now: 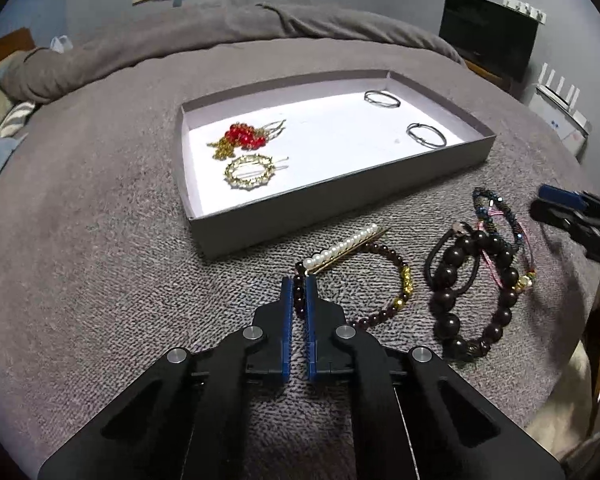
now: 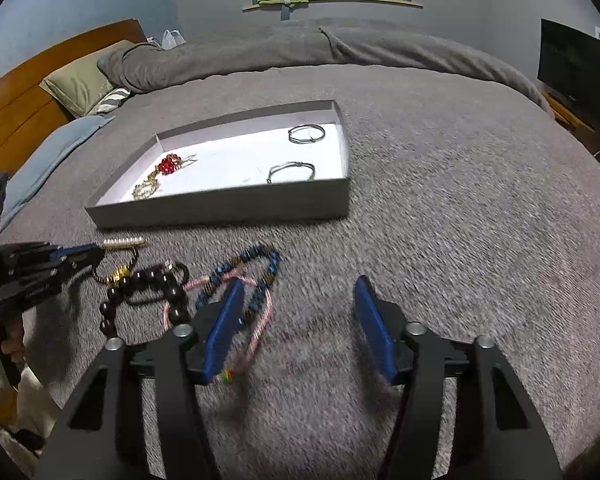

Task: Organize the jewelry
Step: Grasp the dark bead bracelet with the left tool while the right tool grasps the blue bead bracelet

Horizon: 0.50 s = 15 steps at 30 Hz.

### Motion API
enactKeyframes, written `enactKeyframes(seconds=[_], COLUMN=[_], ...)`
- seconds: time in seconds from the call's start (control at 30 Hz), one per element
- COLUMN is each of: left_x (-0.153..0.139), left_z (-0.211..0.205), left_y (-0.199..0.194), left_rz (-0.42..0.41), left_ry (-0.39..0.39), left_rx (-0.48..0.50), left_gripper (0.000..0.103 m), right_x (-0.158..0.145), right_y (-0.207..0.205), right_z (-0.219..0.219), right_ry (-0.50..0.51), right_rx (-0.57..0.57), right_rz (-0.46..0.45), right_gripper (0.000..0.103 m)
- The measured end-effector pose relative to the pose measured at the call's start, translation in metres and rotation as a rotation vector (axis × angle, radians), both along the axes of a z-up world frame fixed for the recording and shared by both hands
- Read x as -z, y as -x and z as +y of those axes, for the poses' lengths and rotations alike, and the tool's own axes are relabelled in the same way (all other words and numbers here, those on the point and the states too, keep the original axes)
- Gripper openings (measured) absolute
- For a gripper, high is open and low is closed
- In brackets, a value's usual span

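Pinching the garnet bracelet (image 1: 384,280) on the blanket (image 1: 100,260), the left gripper (image 1: 299,284) sits clenched on its beads; lift slowly so the pearl clip (image 1: 346,246) lying across it slides off, then carry it to the tray (image 1: 340,196), while the right gripper (image 2: 300,304) hangs unclenched, empty

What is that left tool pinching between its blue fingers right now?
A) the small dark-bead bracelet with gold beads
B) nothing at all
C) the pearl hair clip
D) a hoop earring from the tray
A: the left gripper's fingers are shut on the bracelet's dark beads, while the pearl clip lies just beyond the tips and the hoops sit in the tray.
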<state>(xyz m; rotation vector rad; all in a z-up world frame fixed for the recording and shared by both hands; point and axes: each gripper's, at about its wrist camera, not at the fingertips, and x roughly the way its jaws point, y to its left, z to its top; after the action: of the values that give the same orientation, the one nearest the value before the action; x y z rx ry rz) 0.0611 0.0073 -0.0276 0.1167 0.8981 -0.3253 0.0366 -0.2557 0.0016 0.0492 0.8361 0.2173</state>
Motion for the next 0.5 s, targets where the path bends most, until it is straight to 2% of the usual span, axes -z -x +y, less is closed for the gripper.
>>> enactKeyframes(seconds=[0.17,0.47,0.5], left_x=[-0.012,-0.028,-0.030], left_z=[0.005,0.017,0.018], left_y=[0.007,0.014,0.014], left_rz=[-0.037,-0.085,-0.088], left_ry=[0.007,0.022,0.027], left_rx=[0.008,0.001,0.001], left_gripper=[0.007,0.006,0.006], right_x=[0.003,0.019,0.020], right_y=[-0.014,-0.037,-0.040], right_z=[0.011,0.024,0.025], right_ry=[-0.009,-0.035,-0.035], right_rx=[-0.023,-0.025,-0.024], right_rz=[0.028,0.111,0.121], right_gripper=[0.033,0.029,0.021])
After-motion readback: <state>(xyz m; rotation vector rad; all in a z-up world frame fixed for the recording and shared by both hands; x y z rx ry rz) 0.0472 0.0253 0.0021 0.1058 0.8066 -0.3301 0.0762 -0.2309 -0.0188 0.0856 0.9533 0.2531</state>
